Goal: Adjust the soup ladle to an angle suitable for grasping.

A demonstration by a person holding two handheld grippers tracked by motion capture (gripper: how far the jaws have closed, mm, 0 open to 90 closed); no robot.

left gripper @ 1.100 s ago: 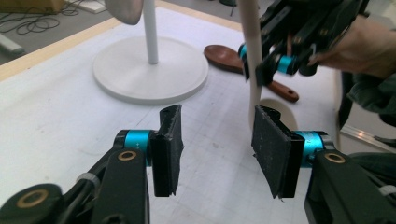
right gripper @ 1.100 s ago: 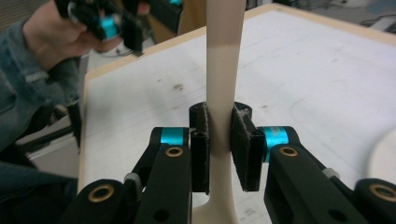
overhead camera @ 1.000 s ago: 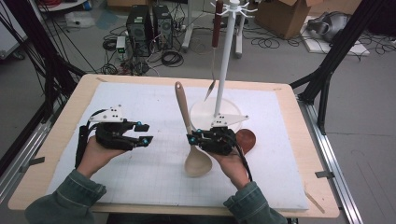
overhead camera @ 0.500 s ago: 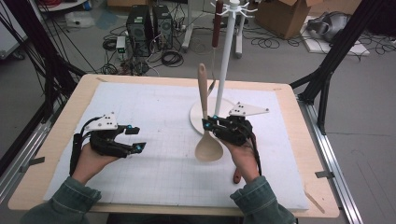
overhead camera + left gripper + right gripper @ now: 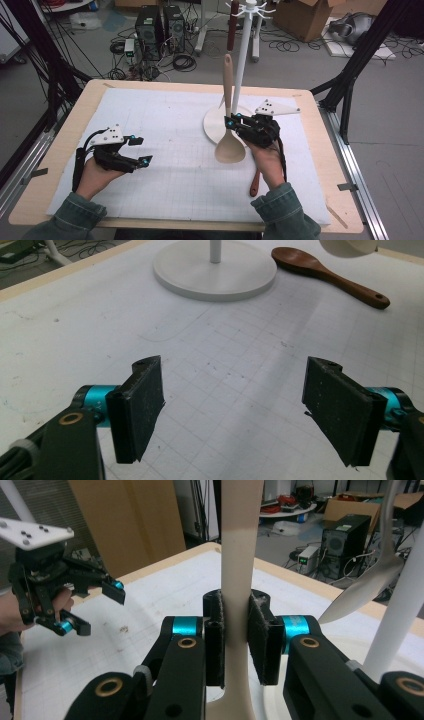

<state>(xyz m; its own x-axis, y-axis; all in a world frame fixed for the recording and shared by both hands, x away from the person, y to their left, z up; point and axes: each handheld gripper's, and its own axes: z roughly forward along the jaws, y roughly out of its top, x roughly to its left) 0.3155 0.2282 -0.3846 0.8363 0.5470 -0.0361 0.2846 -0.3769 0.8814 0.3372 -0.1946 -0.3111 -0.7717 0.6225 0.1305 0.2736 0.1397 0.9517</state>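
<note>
My right gripper (image 5: 231,121) is shut on the neck of a pale wooden spoon (image 5: 230,149), just in front of the white rack's round base (image 5: 212,125). The spoon's handle rises alongside the rack's pole (image 5: 243,55). In the right gripper view both pads clamp the pale spoon (image 5: 241,555). My left gripper (image 5: 142,150) hovers low over the white mat at the left. Its jaws have just been opening, and the left gripper (image 5: 232,405) has only bare mat between its pads. A dark brown spoon (image 5: 254,185) lies on the mat by the right wrist.
A dark-handled utensil (image 5: 231,30) and a metal spoon (image 5: 370,587) hang from the rack. The dark spoon (image 5: 330,275) lies right of the rack base (image 5: 215,272). A white gridded mat (image 5: 165,125) covers the wooden table. Computers, cables and boxes lie on the floor beyond.
The right gripper has lifted the pale spoon, swung its handle more upright and carried it toward the rack pole. The left hand has sunk a little and its jaws stand wider.
</note>
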